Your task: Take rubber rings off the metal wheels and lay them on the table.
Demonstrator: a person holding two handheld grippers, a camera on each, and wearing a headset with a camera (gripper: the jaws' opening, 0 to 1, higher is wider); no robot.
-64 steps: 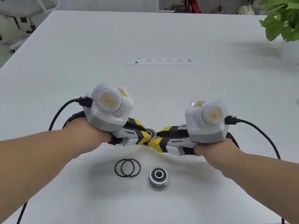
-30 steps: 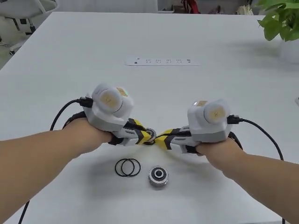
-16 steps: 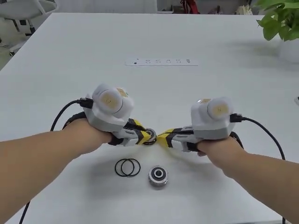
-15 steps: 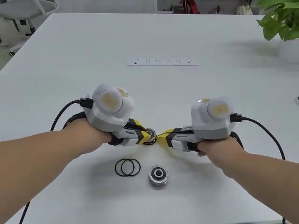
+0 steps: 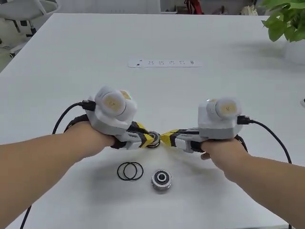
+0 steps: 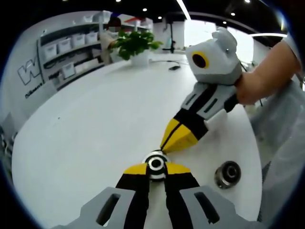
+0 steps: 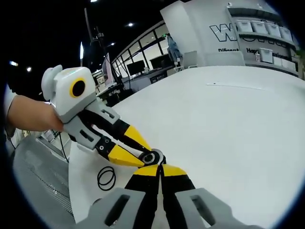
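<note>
While the left claw (image 6: pixel 156 171) grips a wheel (image 6: pixel 156 162), signage (image 6: pixel 26 72) reads "W".

Smooth, matt white table (image 5: pixel 71 57). The held wheel (image 6: pixel 156 162) and the loose wheel (image 5: pixel 161 180) are bright polished metal with dark centres; the two rings (image 5: pixel 130 171) are thin matt black rubber. The left gripper (image 5: pixel 150 140) and right gripper (image 5: pixel 166 138) have smooth pale plastic shells and lightly glossy yellow-and-black jaws.

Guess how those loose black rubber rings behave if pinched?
The thin black rubber rings are likely floppy and light: wire-thin loops. Lying flat, overlapping on the white table, they probably won't roll; one may drag the other.
</note>
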